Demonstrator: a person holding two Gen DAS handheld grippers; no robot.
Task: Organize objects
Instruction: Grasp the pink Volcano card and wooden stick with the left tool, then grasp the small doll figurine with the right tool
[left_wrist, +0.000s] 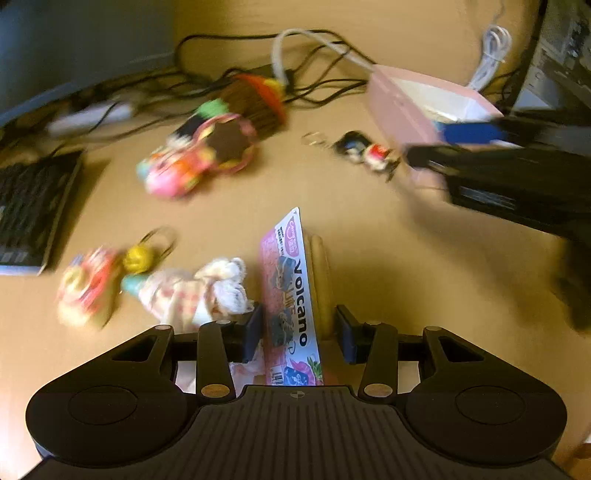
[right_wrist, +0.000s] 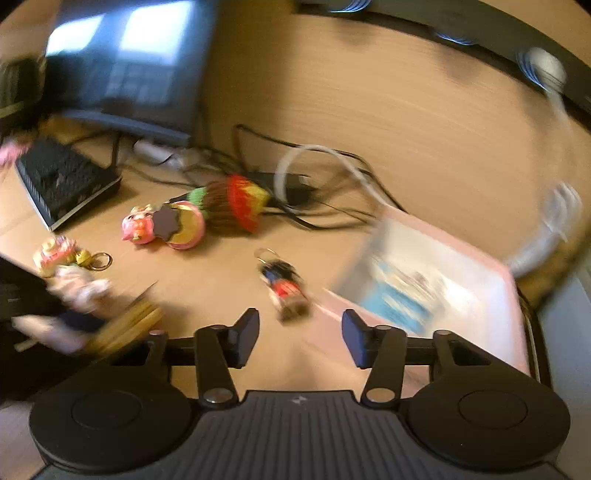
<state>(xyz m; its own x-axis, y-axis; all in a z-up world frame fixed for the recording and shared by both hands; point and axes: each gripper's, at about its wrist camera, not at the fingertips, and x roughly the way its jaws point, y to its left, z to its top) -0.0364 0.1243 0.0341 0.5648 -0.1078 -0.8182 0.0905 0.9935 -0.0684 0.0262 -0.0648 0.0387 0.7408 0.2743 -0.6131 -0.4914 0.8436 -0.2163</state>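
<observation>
My left gripper (left_wrist: 300, 334) has its jaws wide apart around a pink "Volcano" packet (left_wrist: 290, 299) standing on edge with a round wooden disc (left_wrist: 320, 273) beside it; the pads do not press on either. My right gripper (right_wrist: 300, 334) is open and empty above the desk, near a small doll keychain (right_wrist: 286, 286) and beside a pink box (right_wrist: 443, 291). In the left wrist view the right gripper (left_wrist: 480, 162) reaches in by the pink box (left_wrist: 410, 107). A pink pig toy (left_wrist: 192, 158), a knitted toy (left_wrist: 258, 99) and a white plush doll (left_wrist: 199, 291) lie on the desk.
A keyboard (left_wrist: 33, 210) lies at the left edge and a monitor (right_wrist: 125, 66) stands behind it. Black and white cables (left_wrist: 295, 55) tangle at the back. A yellow-pink charm (left_wrist: 96, 284) lies near the plush doll. Both views are motion blurred.
</observation>
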